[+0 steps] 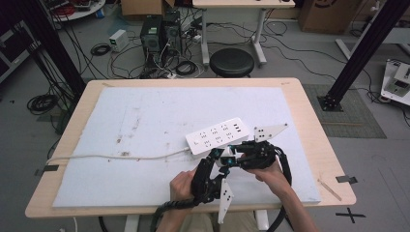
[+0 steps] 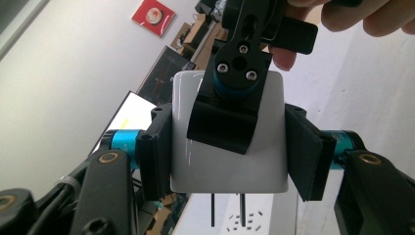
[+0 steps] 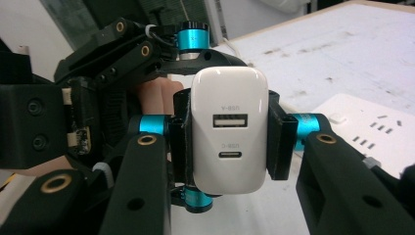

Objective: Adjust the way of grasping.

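A white USB charger [image 3: 229, 132] hangs just above the table near the front edge, gripped by both grippers at once. My right gripper [image 3: 227, 142] is shut on its two sides, and the charger's USB ports face that gripper's camera. My left gripper [image 2: 230, 147] is shut on the other pair of sides, with one jaw of the right gripper lying across the face I see. The charger's two prongs [image 2: 242, 210] point down toward the white power strip [image 1: 220, 136]. In the high view the two grippers [image 1: 215, 157] [image 1: 238, 159] meet at the charger [image 1: 226, 160], right beside the strip.
The power strip's white cable [image 1: 121, 157] runs left over the white mat [image 1: 145, 111] and off the wooden table [image 1: 314, 145]. A black stool [image 1: 232, 62] and floor cables lie beyond the far edge.
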Available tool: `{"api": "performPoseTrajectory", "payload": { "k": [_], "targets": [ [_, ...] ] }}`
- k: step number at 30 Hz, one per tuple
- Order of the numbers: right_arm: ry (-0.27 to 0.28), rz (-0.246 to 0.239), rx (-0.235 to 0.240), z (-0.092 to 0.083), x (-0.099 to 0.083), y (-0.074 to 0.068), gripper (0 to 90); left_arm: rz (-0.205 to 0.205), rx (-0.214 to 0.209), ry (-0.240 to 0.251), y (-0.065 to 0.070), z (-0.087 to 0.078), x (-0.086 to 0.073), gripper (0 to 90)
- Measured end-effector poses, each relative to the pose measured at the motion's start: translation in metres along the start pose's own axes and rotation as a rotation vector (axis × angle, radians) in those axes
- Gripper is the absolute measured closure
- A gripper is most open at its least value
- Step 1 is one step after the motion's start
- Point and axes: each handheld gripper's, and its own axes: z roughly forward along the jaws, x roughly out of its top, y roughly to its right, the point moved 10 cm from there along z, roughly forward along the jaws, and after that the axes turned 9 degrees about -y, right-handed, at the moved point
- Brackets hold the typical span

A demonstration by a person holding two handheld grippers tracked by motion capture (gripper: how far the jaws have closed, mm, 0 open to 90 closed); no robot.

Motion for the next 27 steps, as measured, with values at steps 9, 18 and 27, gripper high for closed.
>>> {"api": "performPoseTrajectory", "payload": {
  "k": [9, 18, 27],
  "targets": [
    [-0.001, 0.01, -0.018, 0.001, -0.002, 0.002, 63.5, -0.007, -0.016, -0.007, 0.001, 0.003, -0.002, 42.3],
    [-0.003, 0.027, -0.027, 0.002, -0.004, 0.006, 63.6, -0.009, -0.017, -0.022, 0.004, 0.007, -0.006, 41.1],
    [0.004, 0.029, -0.023, 0.001, -0.003, 0.007, 63.5, -0.098, -0.097, -0.042, 0.007, 0.008, -0.011, 25.4]
  ]
}}
